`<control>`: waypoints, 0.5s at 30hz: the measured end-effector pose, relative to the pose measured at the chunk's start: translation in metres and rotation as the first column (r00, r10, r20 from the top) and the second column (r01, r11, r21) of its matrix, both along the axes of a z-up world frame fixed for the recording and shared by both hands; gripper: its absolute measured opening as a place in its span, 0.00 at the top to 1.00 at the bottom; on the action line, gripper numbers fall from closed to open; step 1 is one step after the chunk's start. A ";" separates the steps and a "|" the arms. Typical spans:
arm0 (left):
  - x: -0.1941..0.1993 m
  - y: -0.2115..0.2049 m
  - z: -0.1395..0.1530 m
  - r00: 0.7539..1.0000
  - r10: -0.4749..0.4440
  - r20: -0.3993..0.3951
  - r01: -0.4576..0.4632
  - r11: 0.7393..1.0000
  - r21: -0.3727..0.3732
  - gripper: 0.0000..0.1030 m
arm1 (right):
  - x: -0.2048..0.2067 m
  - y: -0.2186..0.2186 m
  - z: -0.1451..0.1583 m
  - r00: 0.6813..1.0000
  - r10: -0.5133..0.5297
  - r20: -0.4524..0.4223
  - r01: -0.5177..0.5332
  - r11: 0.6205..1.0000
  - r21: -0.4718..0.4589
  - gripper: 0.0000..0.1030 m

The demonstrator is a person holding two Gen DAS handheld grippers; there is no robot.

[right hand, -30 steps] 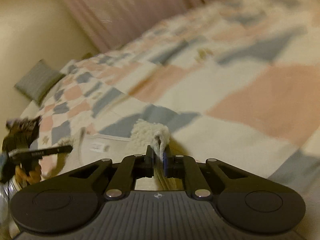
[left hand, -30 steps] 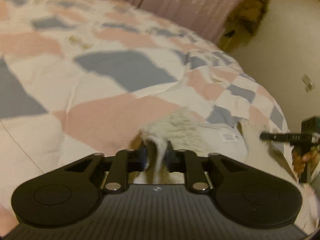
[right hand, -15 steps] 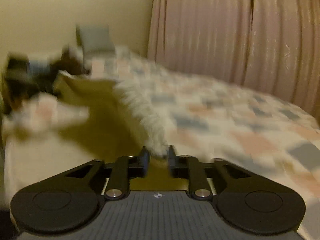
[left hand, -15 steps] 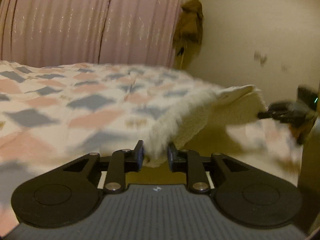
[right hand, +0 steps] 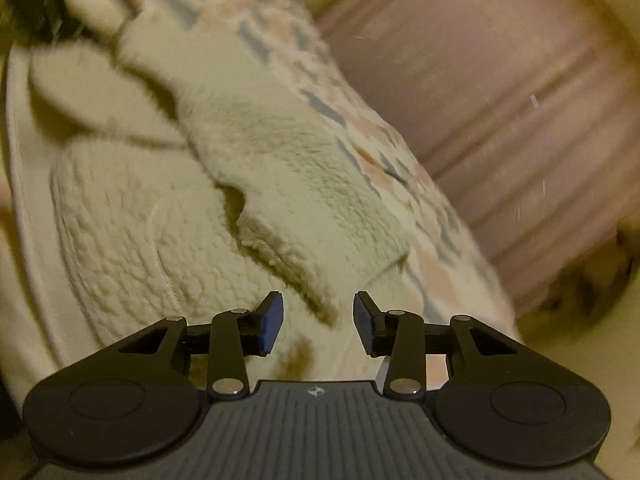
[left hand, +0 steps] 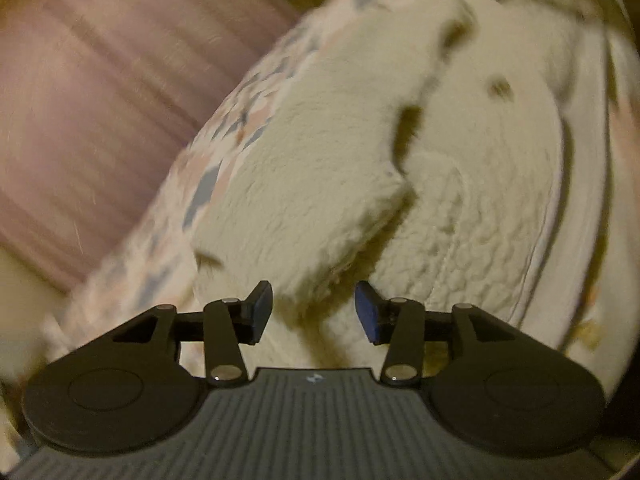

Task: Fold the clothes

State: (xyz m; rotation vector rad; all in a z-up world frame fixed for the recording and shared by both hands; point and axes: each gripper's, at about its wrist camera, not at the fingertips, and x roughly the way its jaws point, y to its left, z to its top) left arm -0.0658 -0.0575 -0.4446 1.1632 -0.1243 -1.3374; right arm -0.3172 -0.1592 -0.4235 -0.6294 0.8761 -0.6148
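On the patchwork bed point(left hand: 224, 160), a fleecy cream garment point(left hand: 460, 216) is lying spread, sleeves crossing its body. Both tools, left point(left hand: 314, 312) and right point(right hand: 318, 320), are gaping empty above it. The loose sleeves risk sliding apart if snagged.

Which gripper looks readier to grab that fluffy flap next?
Probably the left gripper: it is open with the fleece's flap edge right between its pads. The right gripper is open too, slightly farther.

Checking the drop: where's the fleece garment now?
The fleece garment lies on the patchwork quilt in front of both wrist cameras, its nearest flap between the open left gripper fingers and the open right gripper fingers.
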 end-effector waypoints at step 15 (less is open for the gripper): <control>-0.009 -0.018 -0.029 0.942 -0.155 0.299 0.133 0.987 0.092 0.89 | 0.016 -0.018 -0.028 0.979 0.166 -0.122 -0.189 0.957 -0.221 0.95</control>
